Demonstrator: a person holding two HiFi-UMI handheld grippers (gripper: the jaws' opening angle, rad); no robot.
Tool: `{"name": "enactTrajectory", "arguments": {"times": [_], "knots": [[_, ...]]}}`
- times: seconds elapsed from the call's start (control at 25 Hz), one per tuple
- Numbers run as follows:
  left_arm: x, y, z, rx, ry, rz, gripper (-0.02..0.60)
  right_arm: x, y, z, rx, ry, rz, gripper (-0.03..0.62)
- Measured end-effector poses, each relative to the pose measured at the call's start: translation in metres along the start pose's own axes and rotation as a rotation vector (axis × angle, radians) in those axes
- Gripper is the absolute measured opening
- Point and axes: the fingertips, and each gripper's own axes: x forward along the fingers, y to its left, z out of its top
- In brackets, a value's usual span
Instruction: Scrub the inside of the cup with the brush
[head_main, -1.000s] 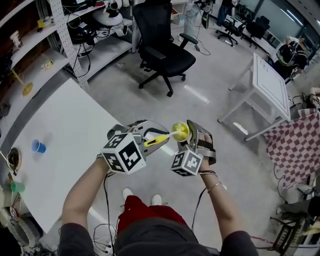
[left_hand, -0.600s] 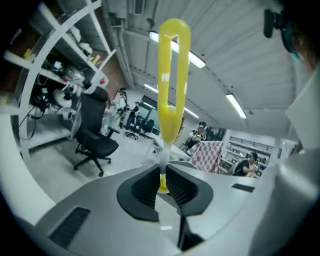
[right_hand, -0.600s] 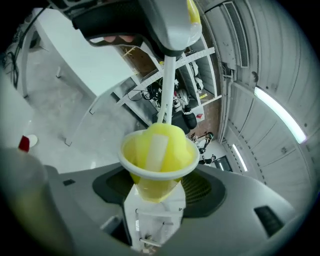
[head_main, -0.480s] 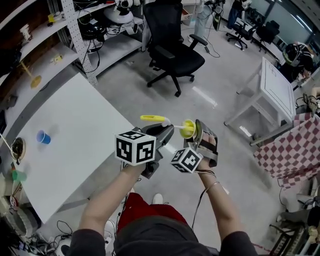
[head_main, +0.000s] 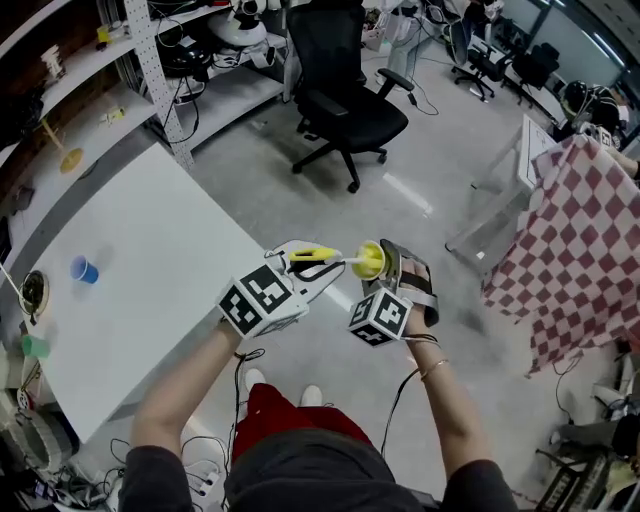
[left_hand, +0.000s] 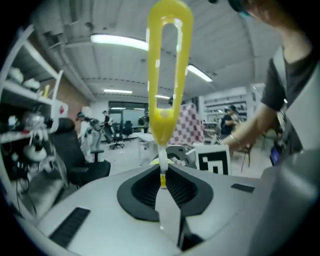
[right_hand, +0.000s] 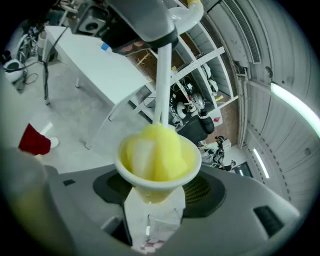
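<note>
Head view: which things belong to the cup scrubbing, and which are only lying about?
In use: yellow plastic cup, shut in right gripper; yellow loop-handled sponge brush, shut in left gripper.

Lying about: small blue cup on white table; black office chair; red-and-white checked cloth.

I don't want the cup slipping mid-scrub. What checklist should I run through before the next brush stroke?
1. Is the left tool shut on the brush? Ok: its jaws are together on the thin white shaft.
2. Is the right tool shut on the cup? Ok: its jaws clamp the cup's base.
3. Is the sponge inside the cup? Ok: it fills the mouth.
4. Does the sponge reach the cup's bottom? Cannot tell: the sponge hides the inside.
5. Is there free room around both tools? Ok: the head view shows them held in the air over the floor, beside the white table.
</note>
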Motion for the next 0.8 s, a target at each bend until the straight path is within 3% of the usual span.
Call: {"name": "enactTrajectory", "arguments": {"times": [0.2,0.24,0.28,0.32,0.36,0.56,0.68,0.8], "knots": [[-0.003,0.006,-0.023,0.661,0.125,-0.150,0.041,0.030,0.012,0.019,-0.042,-0.062,0.085,0.295],[-0.003,0.004,-0.025,0.742,0.149,-0.152,0.041,0.029,0.013,0.019,-0.058,-0.062,0.076,0.295],[-0.002,0.003,-0.024,0.760,0.159,-0.138,0.041,0.027,0.012,0.018,-0.062,-0.056,0.059,0.295],[-0.001,0.005,-0.022,0.711,0.152,-0.112,0.041,0.026,0.010,0.017,-0.051,-0.046,0.041,0.295],[0.001,0.008,-0.019,0.611,0.135,-0.079,0.041,0.025,0.008,0.015,-0.028,-0.031,0.024,0.295],[0.006,0.028,-0.021,-0.045,0.027,0.063,0.041,0.030,-0.002,0.002,0.030,0.031,-0.040,0.295],[0.007,0.037,-0.030,-0.386,-0.029,0.095,0.041,0.034,-0.006,-0.002,0.016,0.062,-0.075,0.295],[0.006,0.043,-0.040,-0.677,-0.079,0.092,0.041,0.034,-0.009,-0.004,-0.018,0.099,-0.111,0.295]]}}
